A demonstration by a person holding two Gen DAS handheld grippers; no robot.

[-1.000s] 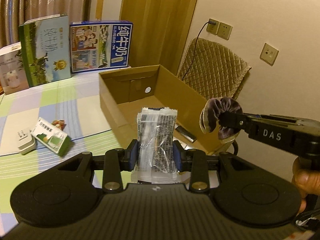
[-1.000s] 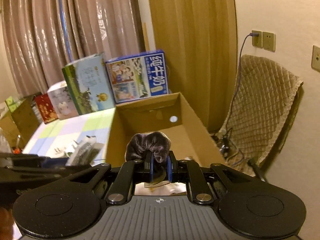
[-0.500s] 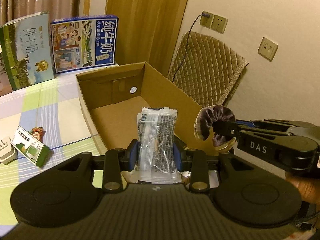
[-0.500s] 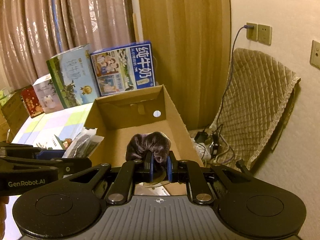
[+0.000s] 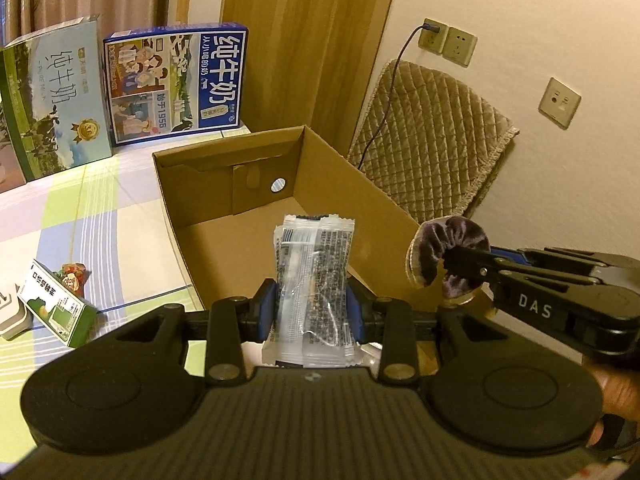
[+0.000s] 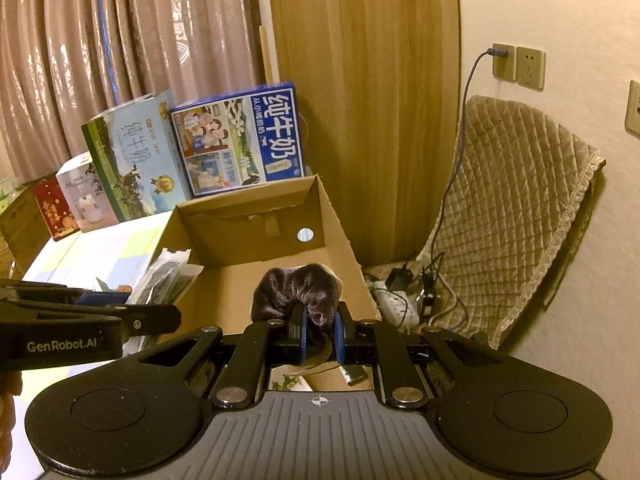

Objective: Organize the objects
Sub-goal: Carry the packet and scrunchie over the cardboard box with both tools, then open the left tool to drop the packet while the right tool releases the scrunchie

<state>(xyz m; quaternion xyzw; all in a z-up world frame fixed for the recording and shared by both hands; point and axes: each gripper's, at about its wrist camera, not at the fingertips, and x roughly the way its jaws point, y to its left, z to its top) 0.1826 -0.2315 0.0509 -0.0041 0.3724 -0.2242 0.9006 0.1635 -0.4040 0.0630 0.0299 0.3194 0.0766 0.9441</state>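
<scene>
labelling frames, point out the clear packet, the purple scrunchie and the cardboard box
clear packet point(image 5: 314, 280), left wrist view, middle of the wrapper
purple scrunchie point(image 6: 298, 286), right wrist view, top of the velvet loop
cardboard box point(image 5: 360, 188), left wrist view, inner right wall

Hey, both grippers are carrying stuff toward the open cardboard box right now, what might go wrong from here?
1. The right gripper and its purple velvet scrunchie hang at the brown cardboard box's right wall; released there, the scrunchie might drop outside, toward the white power strip on the floor.
2. The left gripper pinches the slick clear plastic packet near its lower half, so the packet may slip.
3. Both grippers converge over the box and could bump.
</scene>
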